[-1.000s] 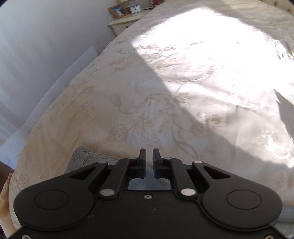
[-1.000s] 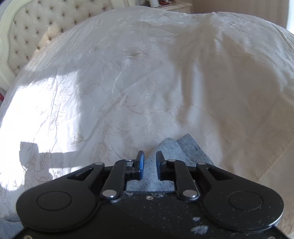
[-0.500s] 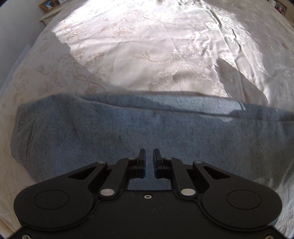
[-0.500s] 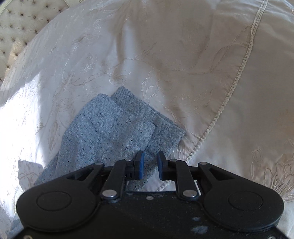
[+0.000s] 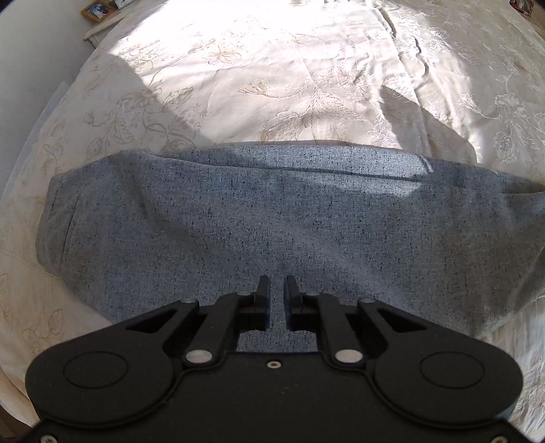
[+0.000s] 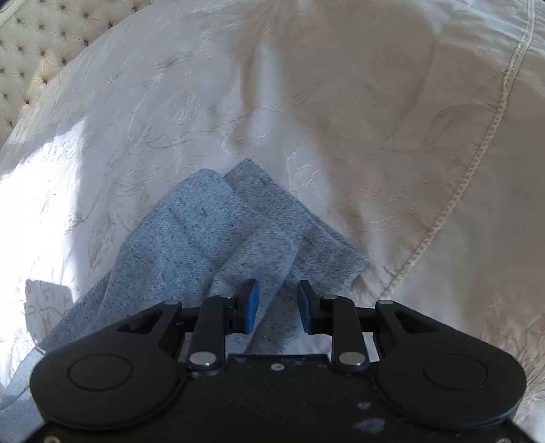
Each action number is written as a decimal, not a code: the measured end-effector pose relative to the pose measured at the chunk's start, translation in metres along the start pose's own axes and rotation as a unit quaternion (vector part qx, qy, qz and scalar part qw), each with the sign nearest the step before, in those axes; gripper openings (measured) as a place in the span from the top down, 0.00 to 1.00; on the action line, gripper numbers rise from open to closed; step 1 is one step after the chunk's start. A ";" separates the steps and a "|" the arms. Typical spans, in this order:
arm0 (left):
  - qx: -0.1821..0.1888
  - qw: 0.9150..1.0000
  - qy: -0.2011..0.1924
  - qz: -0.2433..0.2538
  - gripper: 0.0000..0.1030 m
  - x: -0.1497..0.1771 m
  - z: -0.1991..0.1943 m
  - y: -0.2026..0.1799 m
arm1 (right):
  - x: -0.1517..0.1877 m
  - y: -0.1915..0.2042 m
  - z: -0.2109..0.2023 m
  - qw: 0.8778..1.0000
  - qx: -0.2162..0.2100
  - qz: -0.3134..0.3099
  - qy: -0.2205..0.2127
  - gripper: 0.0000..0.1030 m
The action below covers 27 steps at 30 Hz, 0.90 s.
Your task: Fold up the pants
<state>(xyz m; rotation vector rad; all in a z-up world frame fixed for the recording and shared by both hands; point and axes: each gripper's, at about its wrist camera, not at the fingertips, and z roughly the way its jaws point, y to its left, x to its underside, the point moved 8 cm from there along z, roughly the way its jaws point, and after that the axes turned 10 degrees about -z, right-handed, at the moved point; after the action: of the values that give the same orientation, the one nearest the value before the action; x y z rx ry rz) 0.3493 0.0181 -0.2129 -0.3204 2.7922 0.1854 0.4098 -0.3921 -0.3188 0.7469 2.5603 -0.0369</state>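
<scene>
The grey-blue pants (image 5: pixel 272 218) lie flat across the cream bedspread in the left wrist view, waist end at the left. My left gripper (image 5: pixel 276 289) hovers over their near edge, jaws nearly closed with a narrow gap and nothing between them. In the right wrist view the leg ends of the pants (image 6: pixel 218 231) lie one over the other, the cuffs pointing away. My right gripper (image 6: pixel 277 300) is over the near part of the legs, jaws partly open and empty.
The embroidered cream bedspread (image 5: pixel 306 75) covers the bed, with a corded seam (image 6: pixel 477 163) at the right. A tufted headboard (image 6: pixel 41 37) is far left. A nightstand with a picture frame (image 5: pixel 98 8) stands beyond the bed's corner.
Both grippers tilted down and drew back, so the pants now fill more of each view. The right jaws opened wider. The left jaws kept the same narrow gap.
</scene>
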 end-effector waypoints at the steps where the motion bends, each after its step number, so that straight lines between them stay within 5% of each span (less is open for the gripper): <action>1: -0.001 1.000 0.001 -0.001 0.83 0.001 0.000 -0.002 | 0.000 -0.003 0.001 1.000 -0.004 -0.001 -0.003 0.70; 9: -0.012 1.000 -0.005 0.019 0.83 0.011 -0.003 -0.024 | -0.014 -0.018 0.020 0.994 -0.095 0.047 -0.007 0.66; 12: -0.014 1.000 -0.003 0.025 0.83 0.014 0.000 -0.032 | -0.019 -0.011 0.020 0.992 -0.121 0.037 -0.006 0.97; 15: -0.016 0.999 -0.004 0.029 0.83 0.015 0.001 -0.037 | -0.022 -0.012 0.004 0.993 -0.115 0.013 -0.023 0.98; 19: -0.015 0.999 -0.007 0.032 0.83 0.014 0.004 -0.037 | -0.023 -0.029 -0.023 0.998 -0.053 -0.006 -0.040 0.98; 22: -0.017 0.999 -0.010 0.032 0.82 0.010 0.008 -0.033 | -0.012 -0.036 -0.015 0.999 -0.024 -0.030 -0.010 0.99; 25: -0.019 0.999 -0.014 0.032 0.82 0.005 0.012 -0.025 | -0.005 -0.048 -0.009 0.999 0.025 -0.027 0.015 0.93; 27: -0.017 0.999 -0.020 0.031 0.82 0.001 0.014 -0.017 | -0.010 -0.049 -0.025 0.999 0.030 -0.010 -0.013 0.83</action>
<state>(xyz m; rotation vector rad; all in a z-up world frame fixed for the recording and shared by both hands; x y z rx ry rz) 0.3571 0.0034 -0.2284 -0.2350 2.7632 0.2507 0.3806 -0.4352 -0.2972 0.7383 2.5527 -0.1297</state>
